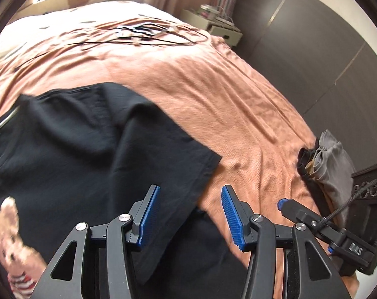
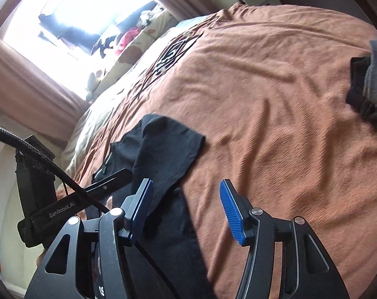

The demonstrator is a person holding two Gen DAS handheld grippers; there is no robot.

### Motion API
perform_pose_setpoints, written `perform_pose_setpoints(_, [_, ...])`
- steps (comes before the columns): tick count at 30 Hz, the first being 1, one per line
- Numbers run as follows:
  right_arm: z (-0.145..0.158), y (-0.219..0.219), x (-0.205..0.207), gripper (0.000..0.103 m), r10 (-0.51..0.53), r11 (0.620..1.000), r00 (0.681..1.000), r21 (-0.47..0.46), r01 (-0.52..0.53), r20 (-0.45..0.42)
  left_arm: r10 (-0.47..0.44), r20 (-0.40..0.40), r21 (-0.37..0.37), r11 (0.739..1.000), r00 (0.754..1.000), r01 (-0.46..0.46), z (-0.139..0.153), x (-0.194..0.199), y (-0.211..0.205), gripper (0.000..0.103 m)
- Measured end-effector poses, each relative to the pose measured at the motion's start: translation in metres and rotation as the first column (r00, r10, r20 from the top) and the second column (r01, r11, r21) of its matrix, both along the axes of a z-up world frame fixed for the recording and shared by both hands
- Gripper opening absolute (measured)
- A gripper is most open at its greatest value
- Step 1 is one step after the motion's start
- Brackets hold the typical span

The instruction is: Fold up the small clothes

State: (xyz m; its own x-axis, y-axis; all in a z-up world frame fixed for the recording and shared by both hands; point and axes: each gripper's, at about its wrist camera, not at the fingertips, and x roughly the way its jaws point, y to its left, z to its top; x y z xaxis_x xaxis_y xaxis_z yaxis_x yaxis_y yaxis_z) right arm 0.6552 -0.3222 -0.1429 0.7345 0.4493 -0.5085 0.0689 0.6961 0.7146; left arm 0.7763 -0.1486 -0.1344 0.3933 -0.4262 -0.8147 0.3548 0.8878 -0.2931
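A black T-shirt [image 1: 89,144] with a teddy-bear print [image 1: 11,234] lies spread on the orange bedspread [image 1: 213,79]. Its short sleeve [image 1: 188,169] points right, and the sleeve hem runs between my left gripper's [image 1: 191,214] open blue pads. In the right wrist view the same shirt [image 2: 163,154] lies at lower left, its sleeve edge beside the left pad of my right gripper [image 2: 186,211], which stands open over the bedspread [image 2: 275,124] with nothing held. The other gripper's body [image 2: 64,206] shows at the left.
A stack of folded grey and black clothes [image 1: 330,164] sits at the bed's right edge, also seen as a pile [image 2: 367,82]. Cables and small devices [image 1: 138,32] lie far up the bed. A white nightstand [image 1: 213,22] and dark wardrobe [image 1: 313,49] stand beyond.
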Motion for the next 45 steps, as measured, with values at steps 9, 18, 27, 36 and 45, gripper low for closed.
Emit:
perform_pose_setpoints(9, [-0.012, -0.014, -0.013, 0.033, -0.019, 0.999, 1.0, 0.026, 0.019, -0.02, -0.067, -0.053, 0.069, 0.995, 0.996, 0.07, -0.035, 0.024, -0.048, 0.053])
perform_pose_setpoints(18, [-0.016, -0.026, -0.007, 0.033, -0.045, 0.998, 0.999, 0.035, 0.046, -0.03, -0.048, -0.007, 0.234, 0.971, 0.999, 0.048, -0.055, 0.036, -0.067, 0.025])
perform_pose_setpoints(27, [-0.004, -0.011, -0.006, 0.033, 0.024, 0.998, 0.999, 0.057, -0.025, 0.029, -0.027, 0.039, 0.199, 0.98, 0.999, 0.019, -0.007, 0.035, -0.034, 0.007])
perform_pose_setpoints(36, [-0.003, -0.004, -0.003, 0.033, 0.051, 0.997, 0.997, 0.052, -0.053, 0.05, 0.074, 0.08, 0.188, 0.978, 0.994, -0.087, 0.034, 0.024, 0.02, 0.007])
perform_pose_setpoints(45, [-0.005, 0.012, 0.005, 0.06, 0.089, 0.994, 0.993, 0.053, -0.094, 0.078, 0.203, 0.104, 0.181, 0.959, 0.974, -0.219, 0.046, 0.02, 0.081, 0.007])
